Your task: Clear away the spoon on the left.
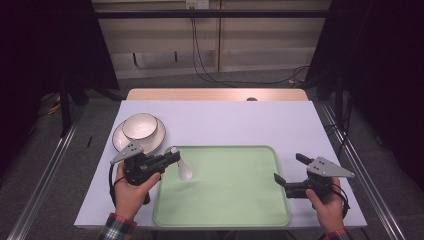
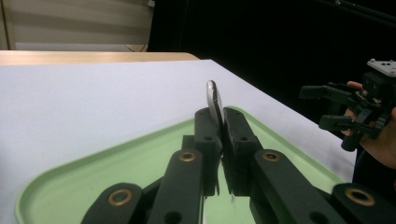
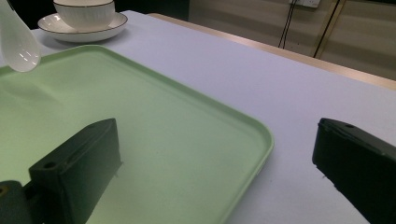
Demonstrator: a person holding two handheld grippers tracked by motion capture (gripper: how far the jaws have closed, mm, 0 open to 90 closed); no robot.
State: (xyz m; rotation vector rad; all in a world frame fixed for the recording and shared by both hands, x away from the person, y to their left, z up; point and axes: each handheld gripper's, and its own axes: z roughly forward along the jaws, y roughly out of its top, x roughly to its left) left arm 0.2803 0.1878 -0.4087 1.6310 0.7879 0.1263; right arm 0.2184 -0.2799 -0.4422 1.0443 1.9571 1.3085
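- Over tray point(image 1: 222, 212) left edge: left gripper point(image 1: 172, 156) jaws clamped on white spoon point(image 1: 184, 170), not yet set down.
- Right of tray: right gripper point(image 1: 288, 171) jaws apart, empty.
- Bowl point(image 1: 140, 125) on saucer point(image 1: 120, 140) waited beyond tray.

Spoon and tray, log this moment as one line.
left gripper: shut on spoon | spoon: over tray | right gripper: open, empty | bowl: on plate

Dim room, bright table, soft focus
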